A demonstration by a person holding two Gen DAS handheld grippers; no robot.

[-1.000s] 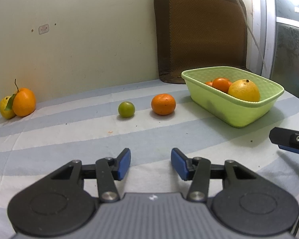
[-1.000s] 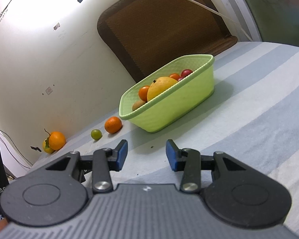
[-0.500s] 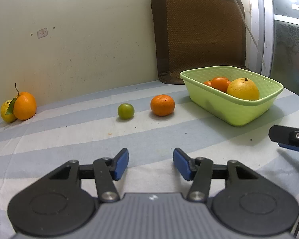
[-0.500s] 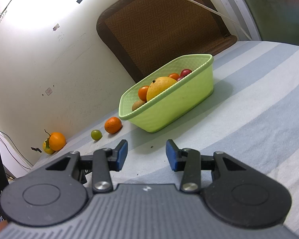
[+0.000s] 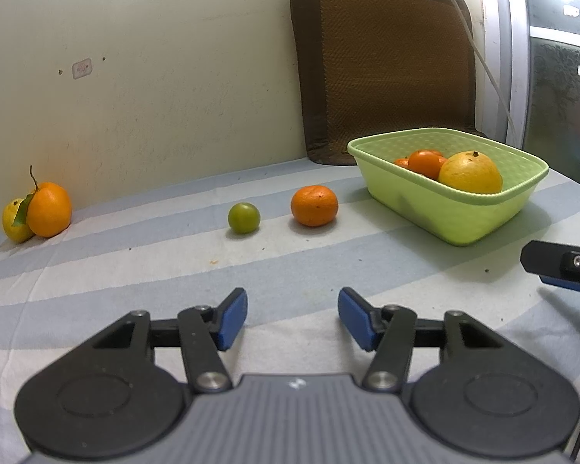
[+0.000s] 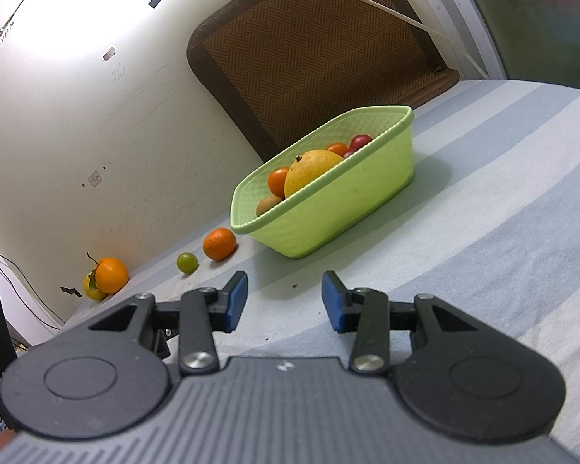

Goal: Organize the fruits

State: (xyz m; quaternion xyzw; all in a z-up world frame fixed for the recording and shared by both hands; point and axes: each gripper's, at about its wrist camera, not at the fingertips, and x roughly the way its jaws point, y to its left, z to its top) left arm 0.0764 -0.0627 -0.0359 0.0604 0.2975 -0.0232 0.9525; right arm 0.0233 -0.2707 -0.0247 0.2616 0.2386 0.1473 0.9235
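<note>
A light green basket (image 5: 464,216) (image 6: 351,201) sits on the striped cloth and holds a big yellow fruit (image 5: 469,172), small oranges (image 5: 425,162) and a red fruit (image 6: 360,141). A mandarin (image 5: 314,205) (image 6: 219,244) and a small green fruit (image 5: 243,217) (image 6: 187,262) lie left of the basket. An orange with a leaf (image 5: 48,208) (image 6: 112,274) and a yellow fruit (image 5: 14,219) sit far left by the wall. My left gripper (image 5: 292,319) is open and empty, short of the mandarin. My right gripper (image 6: 284,301) is open and empty, in front of the basket.
A brown woven cushion (image 5: 386,65) leans on the wall behind the basket, with a white cable (image 5: 479,58) across it. A fingertip of the right gripper shows at the right edge of the left wrist view (image 5: 560,265). A window frame stands at the right.
My left gripper has opened a little wider and eased slightly back from the fruits. The right gripper has hardly moved.
</note>
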